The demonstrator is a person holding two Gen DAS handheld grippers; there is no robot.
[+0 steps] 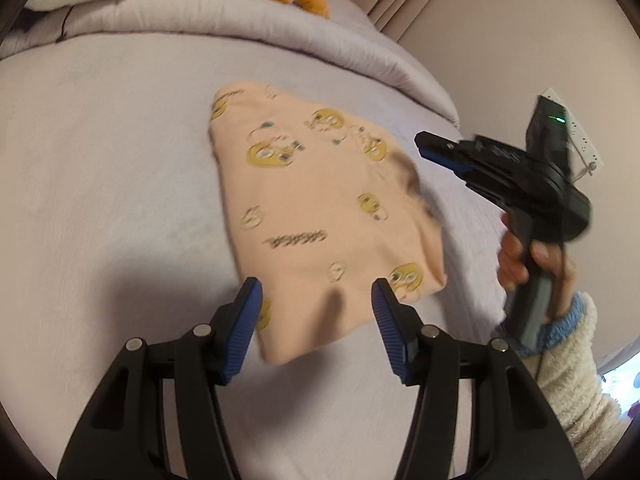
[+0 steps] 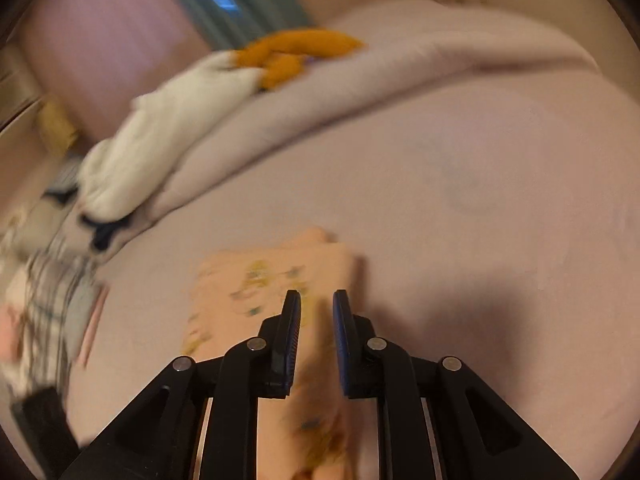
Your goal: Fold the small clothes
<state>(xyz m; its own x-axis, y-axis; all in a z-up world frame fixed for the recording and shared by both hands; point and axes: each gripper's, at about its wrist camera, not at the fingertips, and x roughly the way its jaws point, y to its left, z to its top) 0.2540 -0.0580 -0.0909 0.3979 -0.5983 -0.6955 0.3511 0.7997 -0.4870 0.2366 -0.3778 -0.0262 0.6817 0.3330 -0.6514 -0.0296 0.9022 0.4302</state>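
Note:
A peach garment (image 1: 320, 208) printed with yellow cartoon figures lies folded into a flat packet on the lilac bed sheet (image 1: 100, 200). My left gripper (image 1: 316, 308) hovers open over the packet's near edge, nothing between its blue pads. A hand in a fluffy cream sleeve holds my right gripper (image 1: 424, 146) in the air just right of the garment's far corner. In the right wrist view the right gripper (image 2: 316, 312) shows a narrow gap between its pads; the blurred garment (image 2: 260, 280) lies below it on the sheet, not pinched.
A rolled lilac duvet (image 1: 248, 28) runs along the bed's far side, with a white cushion (image 2: 172, 128) and an orange plush toy (image 2: 292, 56) on it. A heap of striped and checked clothes (image 2: 52, 300) lies at the left. A white socket strip (image 1: 580, 136) hangs on the wall.

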